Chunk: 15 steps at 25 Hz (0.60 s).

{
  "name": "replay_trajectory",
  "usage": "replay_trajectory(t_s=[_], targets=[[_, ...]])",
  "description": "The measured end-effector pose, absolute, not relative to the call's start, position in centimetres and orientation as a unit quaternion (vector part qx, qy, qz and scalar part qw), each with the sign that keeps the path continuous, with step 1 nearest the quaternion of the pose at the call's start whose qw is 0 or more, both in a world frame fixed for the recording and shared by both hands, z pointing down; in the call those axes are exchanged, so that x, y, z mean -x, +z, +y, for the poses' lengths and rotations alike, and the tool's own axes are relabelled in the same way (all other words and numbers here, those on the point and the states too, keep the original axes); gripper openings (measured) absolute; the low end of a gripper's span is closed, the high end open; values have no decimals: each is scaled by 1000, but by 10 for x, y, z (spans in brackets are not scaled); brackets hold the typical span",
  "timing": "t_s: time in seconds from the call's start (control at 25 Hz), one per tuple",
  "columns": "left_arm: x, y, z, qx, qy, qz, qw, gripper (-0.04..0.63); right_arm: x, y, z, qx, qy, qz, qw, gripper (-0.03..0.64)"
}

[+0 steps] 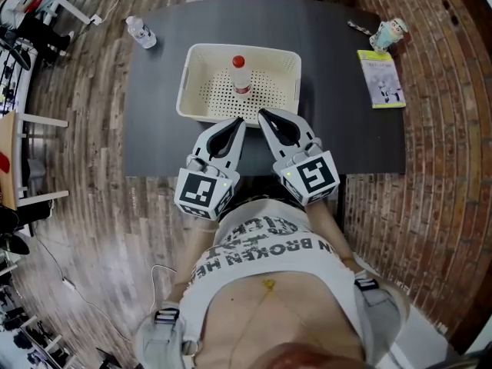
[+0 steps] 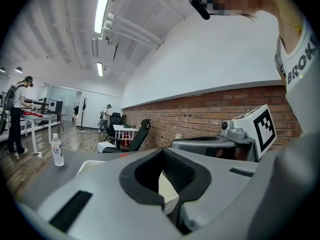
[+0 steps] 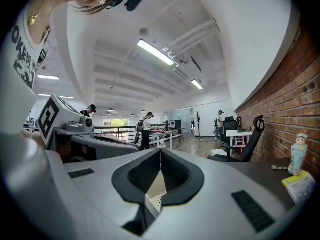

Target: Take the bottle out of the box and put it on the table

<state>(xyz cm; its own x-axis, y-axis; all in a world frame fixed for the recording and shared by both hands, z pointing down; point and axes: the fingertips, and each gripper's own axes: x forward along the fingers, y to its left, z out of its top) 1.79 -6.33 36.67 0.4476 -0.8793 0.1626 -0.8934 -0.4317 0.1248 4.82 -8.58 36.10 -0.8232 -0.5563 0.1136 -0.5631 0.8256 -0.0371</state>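
Observation:
A clear bottle with a red cap [image 1: 240, 75] stands upright in the white perforated box [image 1: 201, 60] in the middle of the dark table [image 1: 154, 129]. Both grippers hover side by side at the box's near rim, pointing at it. My left gripper [image 1: 239, 122] is shut with nothing held, and its tips meet [image 2: 162, 153] over a slice of the box wall [image 2: 169, 193]. My right gripper [image 1: 261, 114] is also shut and empty [image 3: 160, 152], with the box wall [image 3: 156, 193] showing through its gap. Neither touches the bottle.
A second clear bottle [image 1: 141, 31] stands at the table's far left corner [image 2: 57, 150]. A booklet [image 1: 380, 78] and a small figurine [image 1: 390, 33] lie at the far right. Brick floor surrounds the table; people and desks are in the background.

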Motion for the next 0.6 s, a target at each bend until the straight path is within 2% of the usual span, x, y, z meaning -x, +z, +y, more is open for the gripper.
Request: replay_trajectory(t_s=[0.6], targets=[[-31, 373, -104, -839, 34, -535, 97, 6, -66, 371, -129, -290, 34, -955, 53, 9]])
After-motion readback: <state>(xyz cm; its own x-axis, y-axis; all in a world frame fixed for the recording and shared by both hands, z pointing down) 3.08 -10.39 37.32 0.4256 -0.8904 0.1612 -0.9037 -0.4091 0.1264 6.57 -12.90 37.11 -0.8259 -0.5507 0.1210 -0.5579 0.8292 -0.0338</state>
